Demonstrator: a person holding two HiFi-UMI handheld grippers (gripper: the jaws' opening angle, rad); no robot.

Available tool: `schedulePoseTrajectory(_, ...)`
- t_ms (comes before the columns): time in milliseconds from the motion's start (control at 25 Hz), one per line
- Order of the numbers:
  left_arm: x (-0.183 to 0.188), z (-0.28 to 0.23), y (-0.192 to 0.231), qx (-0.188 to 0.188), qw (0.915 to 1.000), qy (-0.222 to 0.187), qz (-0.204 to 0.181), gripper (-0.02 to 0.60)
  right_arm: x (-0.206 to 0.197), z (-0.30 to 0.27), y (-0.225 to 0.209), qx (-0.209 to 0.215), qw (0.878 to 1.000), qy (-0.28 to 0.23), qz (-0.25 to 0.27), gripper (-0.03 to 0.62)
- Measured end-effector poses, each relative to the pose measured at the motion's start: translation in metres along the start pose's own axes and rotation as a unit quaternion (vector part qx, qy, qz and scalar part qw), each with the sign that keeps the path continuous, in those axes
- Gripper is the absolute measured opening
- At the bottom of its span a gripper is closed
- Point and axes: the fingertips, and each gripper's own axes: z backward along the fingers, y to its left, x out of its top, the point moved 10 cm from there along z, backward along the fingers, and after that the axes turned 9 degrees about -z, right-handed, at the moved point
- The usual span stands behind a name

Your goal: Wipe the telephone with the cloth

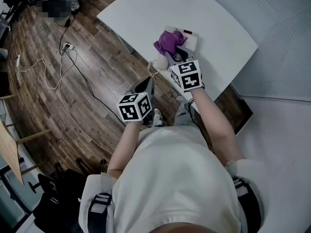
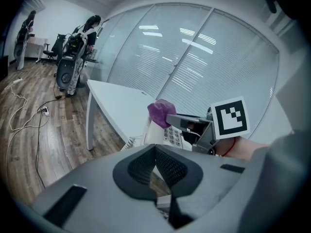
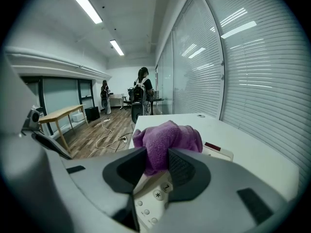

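Right gripper view: my right gripper (image 3: 157, 165) pinches the soft purple cloth (image 3: 167, 137).
It lies on the white plastic telephone (image 3: 154, 196); my left gripper (image 2: 156, 165), near the telephone, is pressed together.

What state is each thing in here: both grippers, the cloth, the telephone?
left gripper: shut, empty, held beside the table.
right gripper: shut on the cloth, over the telephone.
cloth: purple, bunched up, pinched between the right jaws.
telephone: on the white table, keypad up, partly covered by the cloth.
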Motion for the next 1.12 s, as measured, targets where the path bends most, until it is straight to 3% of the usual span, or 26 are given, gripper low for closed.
schedulePoseTrajectory(1120,0.002,0.017,-0.011,-0.001,0.9998,-0.012,-0.015,0.02,-0.041,0.023,0.028,0.023,0.998,0.048,0.035,0.14)
